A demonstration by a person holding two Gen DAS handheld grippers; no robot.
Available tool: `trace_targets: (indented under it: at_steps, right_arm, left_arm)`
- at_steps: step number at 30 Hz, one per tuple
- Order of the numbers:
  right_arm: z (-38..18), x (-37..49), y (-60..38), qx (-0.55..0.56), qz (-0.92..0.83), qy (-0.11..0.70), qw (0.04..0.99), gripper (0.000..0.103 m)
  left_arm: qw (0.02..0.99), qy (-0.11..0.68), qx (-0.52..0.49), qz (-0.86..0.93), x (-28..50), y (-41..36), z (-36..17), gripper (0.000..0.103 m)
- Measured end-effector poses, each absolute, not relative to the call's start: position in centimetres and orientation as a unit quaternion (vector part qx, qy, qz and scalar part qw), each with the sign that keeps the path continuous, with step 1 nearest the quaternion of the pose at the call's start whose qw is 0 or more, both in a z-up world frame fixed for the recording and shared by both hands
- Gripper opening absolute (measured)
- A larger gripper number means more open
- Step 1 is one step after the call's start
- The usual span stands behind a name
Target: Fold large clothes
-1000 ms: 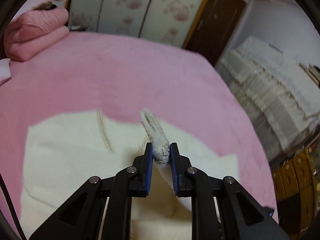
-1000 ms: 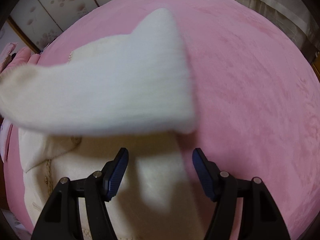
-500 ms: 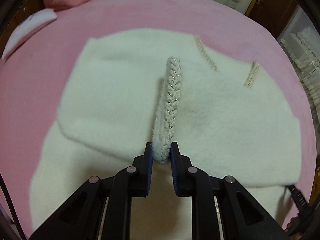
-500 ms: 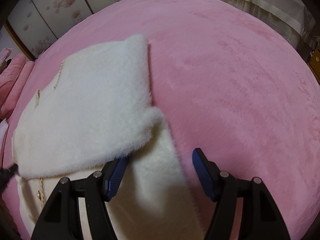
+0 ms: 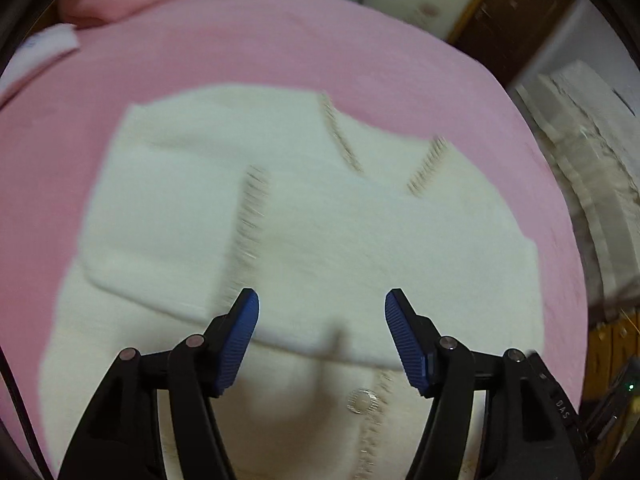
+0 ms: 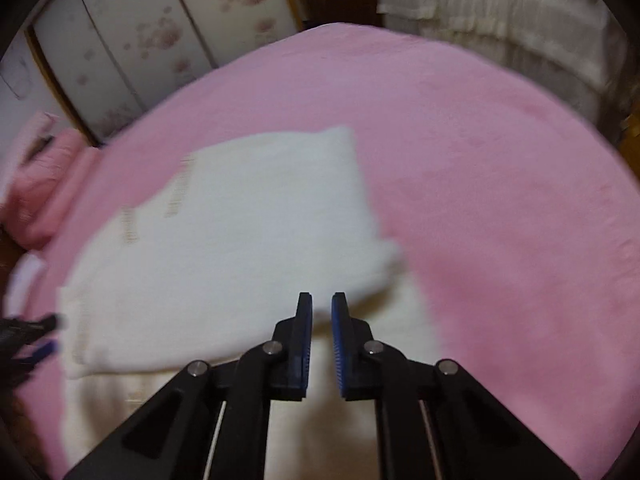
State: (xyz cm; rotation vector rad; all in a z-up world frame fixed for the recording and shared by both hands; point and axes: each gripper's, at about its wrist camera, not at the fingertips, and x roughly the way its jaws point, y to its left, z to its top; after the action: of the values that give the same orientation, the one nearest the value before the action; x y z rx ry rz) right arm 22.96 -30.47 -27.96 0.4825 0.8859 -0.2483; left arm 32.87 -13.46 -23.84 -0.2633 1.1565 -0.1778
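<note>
One garment: a cream, fluffy cardigan [image 5: 320,232] lies flat on the pink bed [image 5: 280,52], with both sleeves folded in across its chest.
Trim: braided edging [image 5: 252,216] marks the cuff of the folded sleeve and the two sides of the neckline; a round button [image 5: 361,401] sits on the front placket near the camera.
Left gripper [image 5: 322,320]: its jaws have just been opening and now stand wide apart above the folded sleeve, with nothing between them; the pads touch no fabric.
Right gripper [image 6: 321,320]: its jaws have just been closing and are nearly together, with only a narrow gap and no cloth in it, hovering over the near edge of the cardigan [image 6: 224,240].
Background: folded pink bedding [image 6: 44,184] at the head of the bed, flowered wardrobe doors [image 6: 160,36] behind it.
Stage, as judged: sleeves look done; the body probably remains to be folded, hem towards collar.
Handling: soft, limp and light, yet bulky; the plush pile should give the pads fair purchase, but it will sag and drag when lifted from one point.
Where to grip: likely the two hem corners, one per gripper, pinching through both layers; the braided edge is firmer and offers a surer bite than bare fluff.
Risk: lifting unevenly could pull the tucked sleeves loose.
</note>
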Motion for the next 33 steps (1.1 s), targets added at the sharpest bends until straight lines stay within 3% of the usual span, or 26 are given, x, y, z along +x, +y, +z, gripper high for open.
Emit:
trace_targets:
  at_steps: [4,5,8,11,14,18,22,24,27,33]
  right_arm:
    - [-28.7,26.1,-25.4,0.242,0.02,0.428,0.87,0.008]
    - [-29.3,27.2,-24.3,0.245,0.044,0.434,0.866,0.001]
    - [-31.9,29.8,-23.5,0.273,0.079,0.474,0.834,0.0]
    - [-33.2,30.0,-25.7,0.274,0.071,0.488,0.826,0.0]
    - [-33.2,28.0,-32.3,0.284,-0.02,0.472,0.834,0.0]
    - [-32.8,24.1,-40.8,0.332,-0.12,0.433,0.83,0.0]
    - [-29.7,25.8,-36.5,0.185,-0.156,0.44,0.865,0.0]
    - [-28.8,27.0,-34.2,0.231,-0.067,0.417,0.877,0.0]
    - [-31.2,30.4,-29.6,0.326,0.073,0.452,0.827,0.0]
    - [-36.0,35.0,-27.6,0.413,0.143,0.483,0.759,0.0]
  left_arm:
    - [0.795,0.586,-0.115,-0.104,34.6,-16.7,-27.1,0.026]
    - [0.78,0.607,-0.112,-0.107,35.1,-17.5,-28.2,0.021]
    - [0.787,0.6,-0.101,-0.102,35.9,-18.0,-29.1,0.02]
    - [0.794,0.598,-0.08,-0.076,35.6,-16.8,-29.2,0.01]
    - [0.809,0.584,-0.053,-0.029,34.9,-14.3,-29.2,0.008]
    - [0.793,0.596,-0.124,-0.044,35.2,-12.4,-29.4,0.005]
    - [0.803,0.587,-0.101,-0.022,34.9,-13.3,-28.4,0.006]
    - [0.799,0.583,-0.138,-0.056,35.3,-14.3,-28.0,0.006]
    - [0.769,0.597,-0.199,-0.111,35.9,-15.8,-29.3,0.006]
    - [0.794,0.581,-0.158,-0.084,39.3,-17.2,-29.8,0.006]
